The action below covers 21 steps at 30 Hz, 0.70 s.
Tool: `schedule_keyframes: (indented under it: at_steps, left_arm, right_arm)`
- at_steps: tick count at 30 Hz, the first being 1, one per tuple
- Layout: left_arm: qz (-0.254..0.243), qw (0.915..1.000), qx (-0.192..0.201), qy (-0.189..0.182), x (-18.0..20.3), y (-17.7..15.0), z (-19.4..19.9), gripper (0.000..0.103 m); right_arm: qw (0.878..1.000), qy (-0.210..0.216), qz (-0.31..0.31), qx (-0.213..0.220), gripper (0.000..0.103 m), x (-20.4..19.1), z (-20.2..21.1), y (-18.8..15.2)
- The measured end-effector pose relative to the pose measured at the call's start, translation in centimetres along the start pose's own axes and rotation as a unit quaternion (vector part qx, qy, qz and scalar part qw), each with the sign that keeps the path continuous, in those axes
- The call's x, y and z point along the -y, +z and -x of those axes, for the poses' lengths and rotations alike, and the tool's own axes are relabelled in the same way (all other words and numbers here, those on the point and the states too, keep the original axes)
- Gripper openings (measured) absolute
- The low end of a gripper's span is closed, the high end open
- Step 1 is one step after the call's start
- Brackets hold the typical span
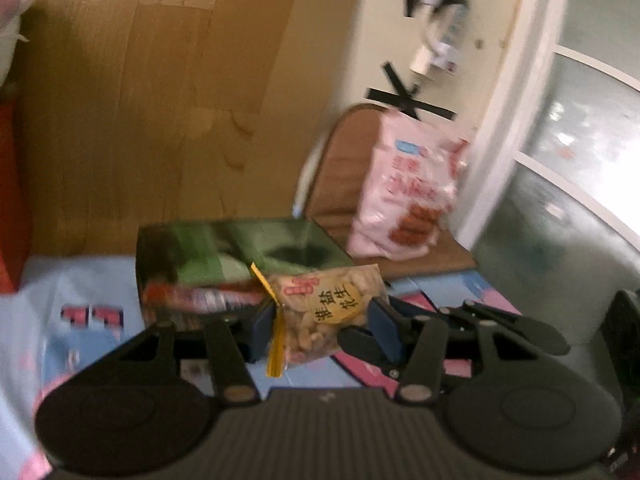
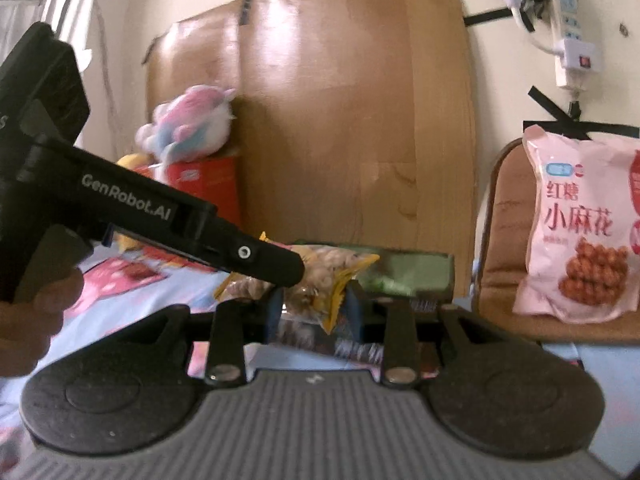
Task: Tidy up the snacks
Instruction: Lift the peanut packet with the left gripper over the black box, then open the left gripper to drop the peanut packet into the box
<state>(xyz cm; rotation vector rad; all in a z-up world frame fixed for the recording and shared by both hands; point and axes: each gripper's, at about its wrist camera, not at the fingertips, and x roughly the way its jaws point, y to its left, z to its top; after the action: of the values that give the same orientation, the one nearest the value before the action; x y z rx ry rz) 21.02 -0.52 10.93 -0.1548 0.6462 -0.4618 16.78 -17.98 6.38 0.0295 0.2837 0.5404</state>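
Note:
My left gripper (image 1: 324,322) is shut on a clear bag of peanuts (image 1: 332,308) with a yellow label and a yellow edge, held above the bed. My right gripper (image 2: 315,311) is shut on a similar clear snack packet with a yellow zigzag edge (image 2: 320,306). In the right wrist view the left gripper's body (image 2: 132,208) reaches in from the left, held by a hand (image 2: 36,320), and its peanut bag (image 2: 340,258) shows beyond its tip. Behind both lies a green box (image 1: 240,248) (image 2: 408,272). A big pink snack bag (image 1: 408,192) (image 2: 580,220) leans on a brown chair (image 2: 504,216).
A light blue sheet with pink patterns (image 1: 80,300) covers the bed below. A tall cardboard sheet (image 2: 340,120) leans on the wall. A plush toy (image 2: 188,124) sits on a red box (image 2: 208,184) at the left. A dark packet (image 2: 360,350) lies under my right gripper. A power strip (image 2: 568,28) hangs on the wall.

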Motion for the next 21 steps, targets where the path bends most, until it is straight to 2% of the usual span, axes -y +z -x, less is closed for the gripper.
schedule_keyframes:
  at_steps: [4,8,10,12,15,16,18,21]
  left_arm:
    - [0.016,0.9998,-0.005,0.011,-2.0,1.9,-4.4,0.051]
    - [0.035,0.9988,-0.015,0.033,-3.1,2.3,-7.7,0.055]
    - [0.047,0.9981,-0.022,0.032,-3.4,2.3,-8.1,0.057]
    - [0.055,0.9982,-0.015,0.020,-3.5,2.3,-7.0,0.058]
    - [0.063,0.9979,0.015,0.005,-4.0,2.0,-3.3,0.061]
    - [0.070,0.9972,0.027,-0.003,-4.5,1.5,-1.6,0.062]
    - [0.087,0.9951,0.046,-0.009,-5.8,0.1,1.5,0.064]
    - [0.126,0.9909,0.045,0.010,-8.2,-3.0,4.7,0.064]
  right_arm:
    - [1.000,-0.026,0.002,-0.014,0.037,1.7,-4.2,0.6]
    - [0.997,-0.065,0.010,-0.029,0.050,2.5,-7.1,0.1]
    - [0.997,-0.077,0.006,-0.032,0.052,2.6,-7.3,0.0]
    - [0.997,-0.074,-0.002,-0.020,0.053,2.3,-6.3,-0.1]
    - [0.997,-0.074,-0.006,-0.007,0.054,1.4,-3.7,-0.4]
    - [0.998,-0.063,-0.018,-0.005,0.054,1.1,-2.7,-0.6]
    - [0.999,-0.014,-0.045,-0.017,0.054,0.3,-1.1,-1.5]
    - [0.995,0.037,-0.061,-0.065,0.053,-1.5,-0.4,-3.5]
